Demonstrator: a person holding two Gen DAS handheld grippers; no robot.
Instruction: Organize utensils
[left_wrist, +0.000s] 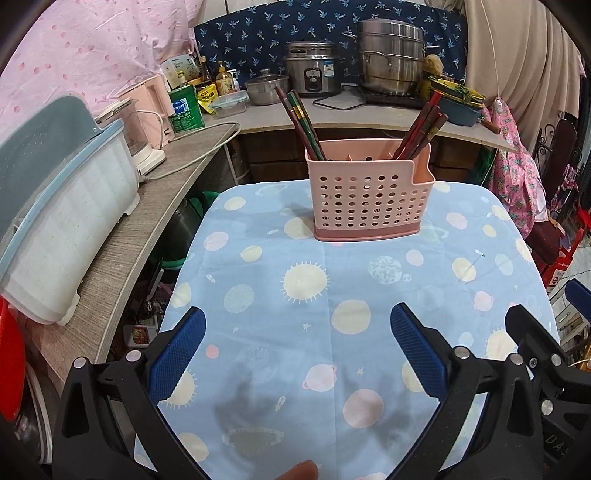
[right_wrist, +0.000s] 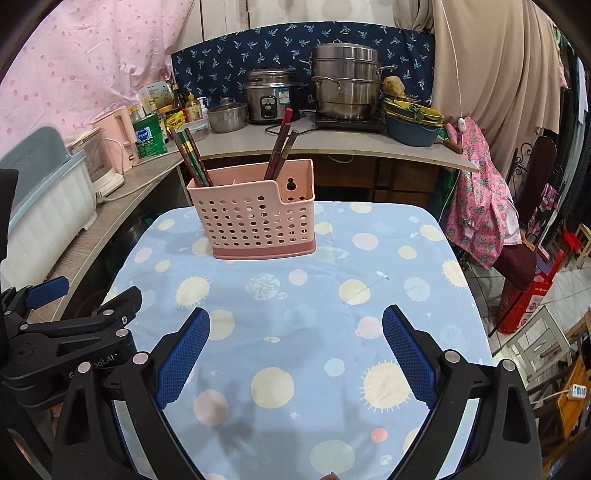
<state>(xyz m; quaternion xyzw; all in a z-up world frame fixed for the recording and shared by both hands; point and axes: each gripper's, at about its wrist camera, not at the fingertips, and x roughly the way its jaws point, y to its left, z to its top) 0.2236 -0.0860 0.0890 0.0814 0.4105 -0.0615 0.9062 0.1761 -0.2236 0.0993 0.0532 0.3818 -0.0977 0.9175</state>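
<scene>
Two grippers hovered low over the bench (left_wrist: 258, 295), which was covered with a blue cloth (right_wrist: 295, 295) printed with suns and planets. The left gripper (left_wrist: 297, 328) had its jaws wide open, with nothing between them, only cloth below. The right gripper (right_wrist: 295, 328) was the same: jaws spread wide and holding nothing. In the right wrist view the left gripper (right_wrist: 88, 310) appeared just beside the right one, on its left side.

Straight ahead of both pairs of jaws, well apart from them, a pink holder (left_wrist: 369, 192) with round holes stood upright on the far part of the cloth. Chopsticks (left_wrist: 303, 122) leaned out of its left end, some dark red and some green with a pattern. More red-brown chopsticks (left_wrist: 423, 127) leaned out toward the right end. None lay on the cloth between the jaws and the holder.

Beyond the holder a counter (right_wrist: 332, 142) carried steel pots (right_wrist: 345, 85) and a rice cooker (right_wrist: 271, 96).
</scene>
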